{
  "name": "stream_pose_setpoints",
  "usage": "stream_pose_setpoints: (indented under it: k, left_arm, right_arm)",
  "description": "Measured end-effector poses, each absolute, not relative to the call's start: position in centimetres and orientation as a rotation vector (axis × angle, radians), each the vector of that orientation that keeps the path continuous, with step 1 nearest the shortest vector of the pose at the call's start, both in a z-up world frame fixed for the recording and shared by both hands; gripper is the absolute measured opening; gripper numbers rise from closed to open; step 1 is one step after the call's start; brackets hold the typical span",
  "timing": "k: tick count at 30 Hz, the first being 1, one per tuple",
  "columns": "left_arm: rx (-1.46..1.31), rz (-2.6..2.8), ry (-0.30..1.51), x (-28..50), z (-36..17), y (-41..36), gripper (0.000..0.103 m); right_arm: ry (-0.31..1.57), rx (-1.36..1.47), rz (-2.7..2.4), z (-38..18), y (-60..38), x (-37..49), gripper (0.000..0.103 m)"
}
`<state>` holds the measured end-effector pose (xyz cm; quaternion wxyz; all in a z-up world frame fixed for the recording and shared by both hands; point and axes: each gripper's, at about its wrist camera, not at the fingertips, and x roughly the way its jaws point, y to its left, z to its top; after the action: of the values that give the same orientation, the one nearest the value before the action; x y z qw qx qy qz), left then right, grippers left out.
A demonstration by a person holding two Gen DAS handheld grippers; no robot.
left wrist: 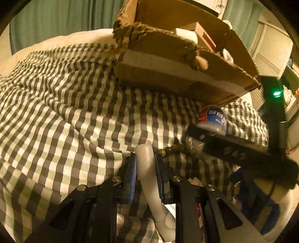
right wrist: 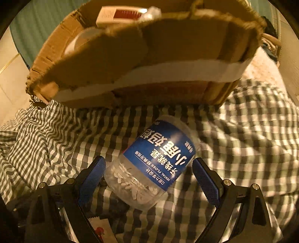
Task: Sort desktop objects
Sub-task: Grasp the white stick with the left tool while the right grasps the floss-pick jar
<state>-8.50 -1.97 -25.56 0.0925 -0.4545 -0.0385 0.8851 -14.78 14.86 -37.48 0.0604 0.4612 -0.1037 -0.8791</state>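
Note:
My left gripper (left wrist: 146,158) is shut on a curved white plastic tube (left wrist: 147,172), held above the checked cloth (left wrist: 65,112). A string of brown beads (left wrist: 173,148) lies just right of its fingertips. My right gripper (right wrist: 148,164) is open, its jaws on either side of a clear dental floss jar (right wrist: 158,160) with a blue label, lying on its side on the cloth; the pads do not touch it. The jar (left wrist: 213,119) and the right gripper's finger (left wrist: 233,147) also show in the left wrist view. A torn cardboard box (left wrist: 186,61) stands behind, also in the right wrist view (right wrist: 149,56).
The box holds a red-and-white carton (right wrist: 121,15), a roll of clear tape (right wrist: 82,39) and other small items. The cloth (right wrist: 252,121) is rumpled, with folds at the left. Green curtains (left wrist: 56,18) hang behind. Shelves (left wrist: 271,52) stand at the far right.

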Motion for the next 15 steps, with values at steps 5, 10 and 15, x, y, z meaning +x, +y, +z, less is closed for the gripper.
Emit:
stream_pose_setpoints:
  k: [5, 10, 15]
  left_arm:
    - [-1.288, 2.643, -0.125, -8.2, -24.5, -2.0, 0.018]
    - [-1.217, 2.67, -0.118, -8.5, -22.7, -2.4, 0.018]
    - [-1.143, 2.698, -0.122, -7.8, -20.7, -3.1, 0.018]
  right_arm:
    - [-0.351, 1.451, -2.604, -38.7, 15.0, -15.2, 0.089]
    - [-0.443, 1.424, -2.604, -38.1, 16.1, -14.5, 0.074]
    - [-0.436, 1.348, -2.671, -36.2, 16.5, -13.2, 0.07]
